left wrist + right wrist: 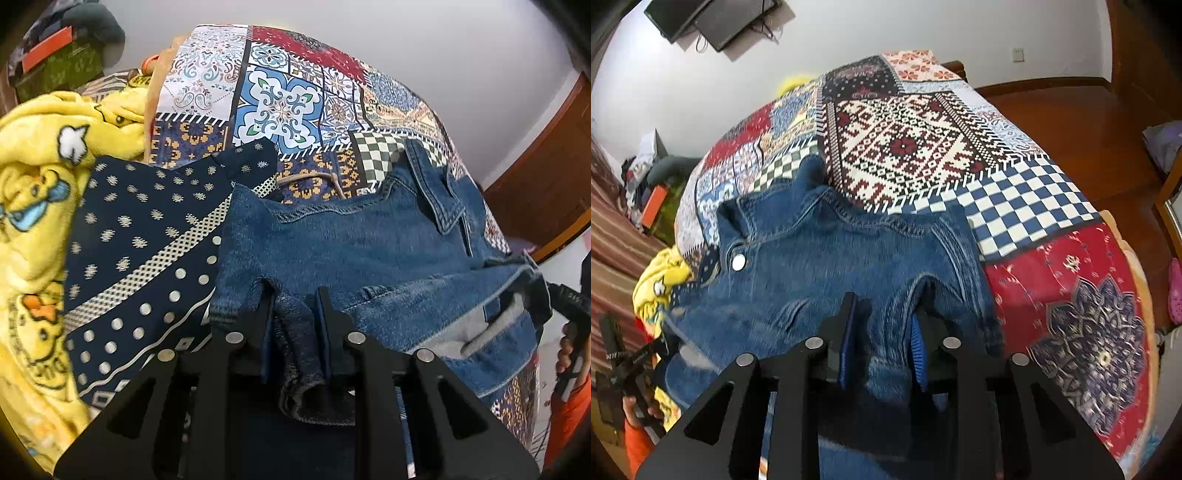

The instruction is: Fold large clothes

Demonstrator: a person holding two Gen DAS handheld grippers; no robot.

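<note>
A blue denim jacket (369, 240) lies spread on a patchwork bedspread (280, 107), collar away from me. My left gripper (295, 295) stands over its near left edge. A bunched fold of denim sits between the fingers, and the blue pads stand slightly off it. My right gripper (886, 306) is at the jacket's (820, 258) near right edge. A ridge of denim also runs between its fingers, with the ribbed pad faces showing beside the cloth. A metal button (738, 263) shines near the collar.
A navy dotted garment (140, 240) lies left of the jacket, partly under it. A yellow cartoon blanket (33, 184) is heaped at the far left. The bedspread (1052, 288) stretches on to the right, then wooden floor (1071, 122). A person's hand (565, 350) shows at the right edge.
</note>
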